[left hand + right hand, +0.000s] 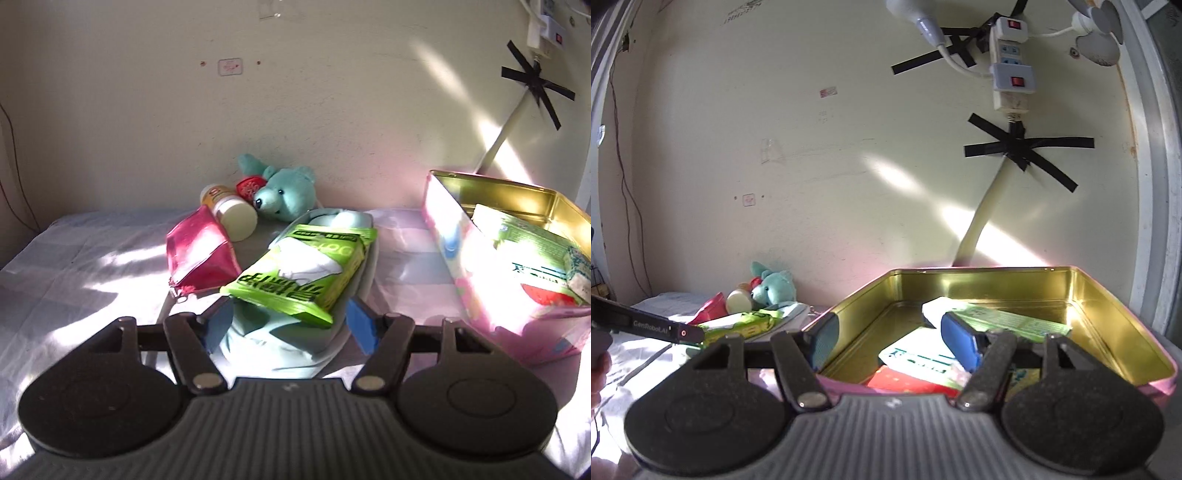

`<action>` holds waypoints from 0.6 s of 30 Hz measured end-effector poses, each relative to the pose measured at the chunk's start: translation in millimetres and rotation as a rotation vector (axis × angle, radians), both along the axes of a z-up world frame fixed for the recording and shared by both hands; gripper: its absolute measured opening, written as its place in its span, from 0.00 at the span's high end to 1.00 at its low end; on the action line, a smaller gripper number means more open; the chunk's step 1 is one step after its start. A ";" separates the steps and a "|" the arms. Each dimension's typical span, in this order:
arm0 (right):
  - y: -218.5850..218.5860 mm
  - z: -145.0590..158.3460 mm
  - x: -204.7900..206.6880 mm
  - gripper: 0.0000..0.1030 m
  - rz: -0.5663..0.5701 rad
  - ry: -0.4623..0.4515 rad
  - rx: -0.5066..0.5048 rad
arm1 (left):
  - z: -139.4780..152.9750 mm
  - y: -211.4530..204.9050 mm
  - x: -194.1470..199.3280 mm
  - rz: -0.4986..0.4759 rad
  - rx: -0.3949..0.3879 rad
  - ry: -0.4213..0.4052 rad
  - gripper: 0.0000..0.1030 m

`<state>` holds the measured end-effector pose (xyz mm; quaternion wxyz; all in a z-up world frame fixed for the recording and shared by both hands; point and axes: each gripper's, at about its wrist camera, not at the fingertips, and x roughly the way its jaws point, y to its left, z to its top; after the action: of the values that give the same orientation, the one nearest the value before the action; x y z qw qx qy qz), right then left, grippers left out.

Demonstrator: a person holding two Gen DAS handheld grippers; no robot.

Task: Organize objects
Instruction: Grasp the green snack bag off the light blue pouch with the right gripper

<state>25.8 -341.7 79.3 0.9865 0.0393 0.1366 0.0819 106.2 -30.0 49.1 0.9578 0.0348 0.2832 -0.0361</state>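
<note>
Red pouch (199, 254) and bottle (231, 211) flank green packet (306, 273).

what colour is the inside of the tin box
Shiny gold inside the tin box; clearest in the right wrist view.

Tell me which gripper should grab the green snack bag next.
Left. The left gripper is open with the green snack bag right between its fingers. The right gripper is open over the tin, and from there the bag lies off to its left, out of line.

Snack bag (303, 273) betw. pouch (199, 258), tin (461, 240).
</note>
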 end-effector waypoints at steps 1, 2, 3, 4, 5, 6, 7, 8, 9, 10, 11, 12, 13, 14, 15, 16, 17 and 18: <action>8.2 0.4 0.8 0.39 0.025 0.007 -0.007 | -3.8 11.6 0.8 0.027 -0.008 0.005 0.32; 16.3 0.6 2.1 0.39 0.049 0.014 -0.014 | -7.5 23.6 2.6 0.059 -0.018 0.010 0.32; 26.4 0.6 4.3 0.39 0.080 0.026 -0.019 | -10.4 34.2 4.7 0.089 -0.030 0.015 0.31; 35.6 0.5 7.0 0.39 0.108 0.039 -0.020 | -13.7 48.3 5.3 0.122 -0.055 0.014 0.30; 46.9 0.1 10.8 0.39 0.139 0.056 -0.020 | -14.8 58.1 6.5 0.143 -0.074 0.012 0.30; 60.1 -0.6 15.5 0.39 0.169 0.074 -0.021 | -16.4 72.2 8.0 0.181 -0.094 0.012 0.30; 74.0 -1.6 19.9 0.39 0.195 0.090 -0.027 | -17.7 84.4 9.5 0.207 -0.121 0.008 0.30; 88.0 -2.4 24.2 0.39 0.219 0.103 -0.034 | -18.1 95.5 8.5 0.219 -0.162 0.000 0.30; 104.4 -3.5 29.1 0.38 0.250 0.118 -0.043 | -18.7 104.6 7.4 0.230 -0.198 -0.007 0.30; 116.5 -4.4 34.1 0.38 0.278 0.127 -0.054 | -20.2 112.6 6.5 0.245 -0.229 -0.013 0.30; 127.5 -5.1 38.8 0.38 0.294 0.130 -0.069 | -22.5 116.4 6.4 0.255 -0.243 -0.021 0.30; 140.6 -5.7 44.9 0.38 0.304 0.132 -0.093 | -25.2 118.3 7.1 0.261 -0.244 -0.028 0.30; 151.7 -5.8 52.0 0.38 0.311 0.138 -0.114 | -29.0 119.2 9.7 0.270 -0.234 -0.025 0.30; 161.3 -5.8 58.3 0.38 0.319 0.147 -0.127 | -30.3 121.3 13.5 0.273 -0.248 0.000 0.30; 171.3 -5.6 65.2 0.38 0.334 0.156 -0.137 | -30.1 123.4 14.1 0.267 -0.268 0.003 0.30; 180.6 -5.9 69.8 0.38 0.349 0.157 -0.150 | -29.8 127.0 14.2 0.263 -0.286 -0.006 0.30; 190.7 -7.1 73.3 0.38 0.360 0.151 -0.178 | -29.2 127.5 13.8 0.261 -0.288 -0.008 0.30; 201.3 -9.1 75.1 0.41 0.369 0.142 -0.217 | -29.5 128.3 13.2 0.255 -0.295 -0.008 0.30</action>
<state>100.9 -140.3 70.2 0.9411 -0.0869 0.2186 0.2428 119.4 98.2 19.6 0.9504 -0.1418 0.2732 0.0445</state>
